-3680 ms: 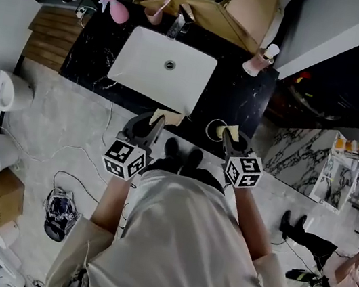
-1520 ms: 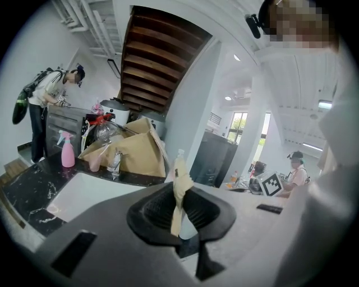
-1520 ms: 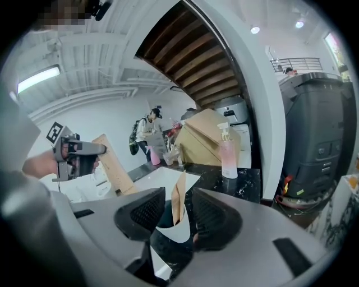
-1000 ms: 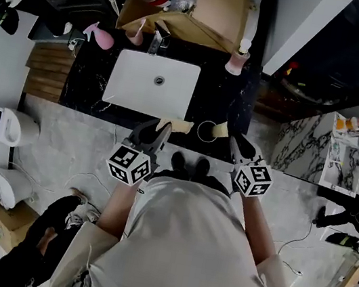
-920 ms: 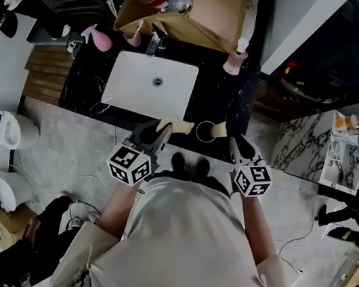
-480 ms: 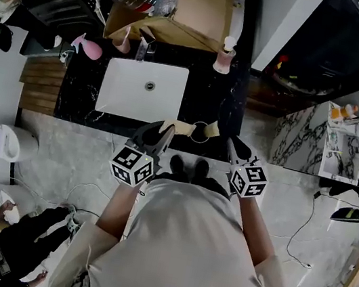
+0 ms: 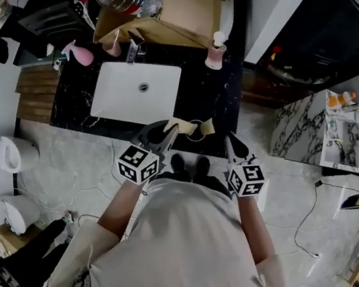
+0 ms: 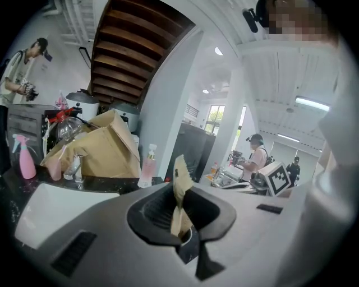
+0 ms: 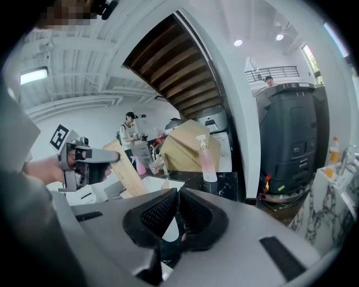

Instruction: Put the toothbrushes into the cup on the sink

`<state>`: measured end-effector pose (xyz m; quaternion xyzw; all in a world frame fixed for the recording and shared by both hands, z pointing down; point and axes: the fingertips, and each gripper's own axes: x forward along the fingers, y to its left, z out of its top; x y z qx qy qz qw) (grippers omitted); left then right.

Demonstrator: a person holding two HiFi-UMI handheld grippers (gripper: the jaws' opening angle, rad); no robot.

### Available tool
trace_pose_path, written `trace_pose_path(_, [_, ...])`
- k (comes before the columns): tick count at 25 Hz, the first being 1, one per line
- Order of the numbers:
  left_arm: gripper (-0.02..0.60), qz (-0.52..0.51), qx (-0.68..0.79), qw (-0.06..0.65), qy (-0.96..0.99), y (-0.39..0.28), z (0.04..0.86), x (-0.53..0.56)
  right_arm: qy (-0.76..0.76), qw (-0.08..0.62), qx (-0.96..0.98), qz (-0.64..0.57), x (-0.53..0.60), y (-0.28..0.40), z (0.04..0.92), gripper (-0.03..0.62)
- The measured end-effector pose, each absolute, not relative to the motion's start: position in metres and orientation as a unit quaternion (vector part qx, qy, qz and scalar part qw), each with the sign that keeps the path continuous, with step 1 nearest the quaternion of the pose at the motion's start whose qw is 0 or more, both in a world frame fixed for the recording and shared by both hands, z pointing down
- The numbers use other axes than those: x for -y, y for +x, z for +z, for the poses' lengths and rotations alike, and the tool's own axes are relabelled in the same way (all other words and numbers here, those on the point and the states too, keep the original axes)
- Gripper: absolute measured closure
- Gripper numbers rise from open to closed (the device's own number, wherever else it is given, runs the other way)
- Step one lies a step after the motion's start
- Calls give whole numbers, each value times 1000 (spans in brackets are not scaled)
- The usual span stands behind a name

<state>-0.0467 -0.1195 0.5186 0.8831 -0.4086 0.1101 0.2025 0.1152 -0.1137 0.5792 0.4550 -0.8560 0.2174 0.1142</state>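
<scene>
Left tongs [image 8: 180,204] grip tan paper-wrapped toothbrush [image 8: 180,174], end jutting beyond tips; right tongs [image 9: 175,207] closed, empty.

**Two wrapped toothbrushes beside the cup**

A first toothbrush [image 7: 184,127], wrapped in a flat tan paper packet, is clamped between the fingers of the left gripper [image 7: 168,129]. It is held low over the front edge of the black tabletop [image 7: 223,92], just off the front right corner of the white basin [image 7: 122,95]. The cup [image 7: 197,136], seen from above as a round dark ring, stands just right of that corner. A second toothbrush [image 7: 208,127], likewise tan-wrapped, is seen at the cup's side away from the basin.
</scene>
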Motion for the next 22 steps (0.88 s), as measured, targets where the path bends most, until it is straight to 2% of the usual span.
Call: trace_pose_path(22, [540,175,395,185,883,-27,579,132,487,125,833,231,110,123,592,554])
